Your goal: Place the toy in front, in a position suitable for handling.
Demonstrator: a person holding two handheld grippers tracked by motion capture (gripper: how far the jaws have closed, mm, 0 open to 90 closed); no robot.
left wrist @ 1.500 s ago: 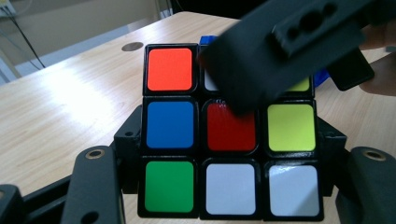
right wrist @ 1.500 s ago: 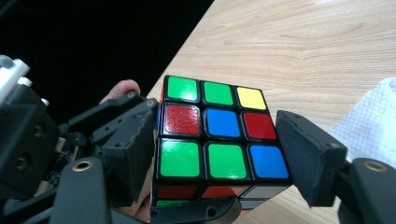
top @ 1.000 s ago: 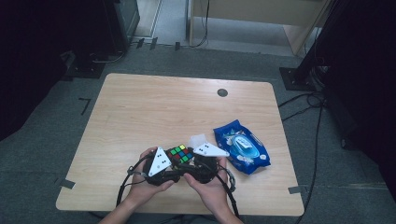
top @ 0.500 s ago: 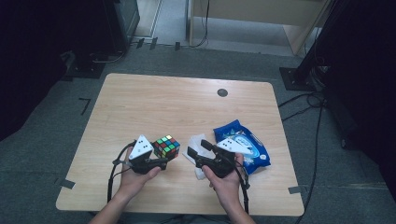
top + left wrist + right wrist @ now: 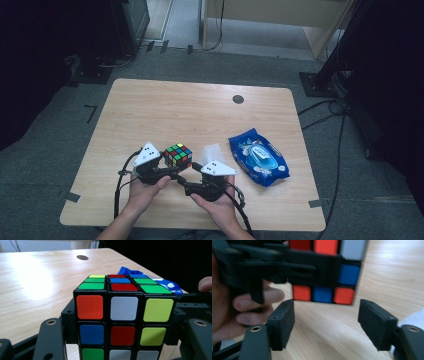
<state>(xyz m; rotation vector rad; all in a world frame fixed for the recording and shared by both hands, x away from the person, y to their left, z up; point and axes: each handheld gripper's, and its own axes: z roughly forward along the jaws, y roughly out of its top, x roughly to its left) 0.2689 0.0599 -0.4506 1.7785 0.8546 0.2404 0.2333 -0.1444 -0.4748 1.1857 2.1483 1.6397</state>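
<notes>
High view: my left gripper [image 5: 170,172] clamps multicoloured plastic puzzle cube [image 5: 178,155], cube raised off pale wooden surface [image 5: 200,115] near its front edge. My right gripper [image 5: 186,181] just beside cube, low. Blue wipes packet [image 5: 258,156] lies to right.

Left gripper view: jaws clenched on cube [image 5: 123,317] sides, cube upright.

Right gripper view: my jaws spread, just been opening, nothing between; cube [image 5: 329,270] ahead, above them.

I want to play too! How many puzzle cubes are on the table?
1. The puzzle cube is near the table's front edge, held in the left gripper, left of the blue wipes pack.
</notes>
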